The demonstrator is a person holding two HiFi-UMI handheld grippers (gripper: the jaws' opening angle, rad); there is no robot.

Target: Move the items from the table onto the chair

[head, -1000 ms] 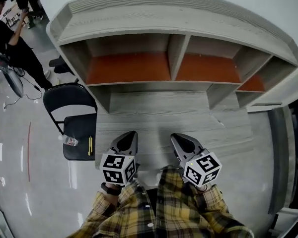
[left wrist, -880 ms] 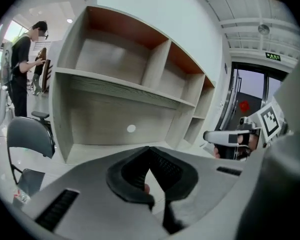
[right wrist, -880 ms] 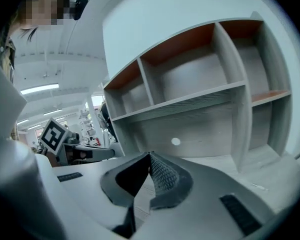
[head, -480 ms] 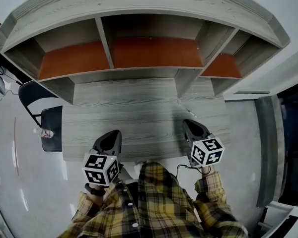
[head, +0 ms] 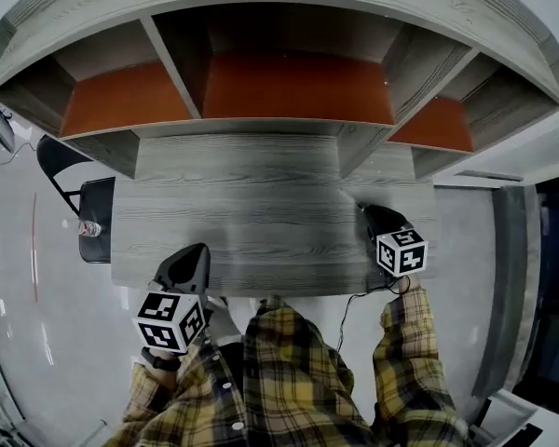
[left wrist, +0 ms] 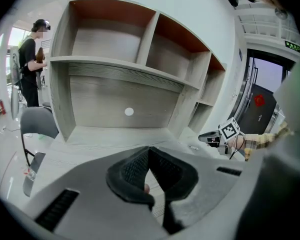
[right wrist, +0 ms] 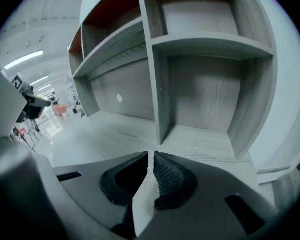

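Both closed, empty: left gripper [head: 194,251] at grey wood-grain table's [head: 261,217] front edge, right gripper [head: 373,214] near right edge. Could shove items off if lowered unopened.

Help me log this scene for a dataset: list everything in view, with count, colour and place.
table: one, grey wood-grain, in front of the person
shelf unit: one, grey with orange back panels, on the table's far side
chair: one, black, at the table's left end
bottle: one, clear, on the chair seat
small thin item: one, pale, on the table near the right gripper; too small to identify
bystander: one, dark clothes, standing beyond the chair
shirt: one, yellow plaid, on the person
left gripper: one, grey, shut, holding nothing, over the table's near left edge
right gripper: one, grey, shut, holding nothing, over the table's right end
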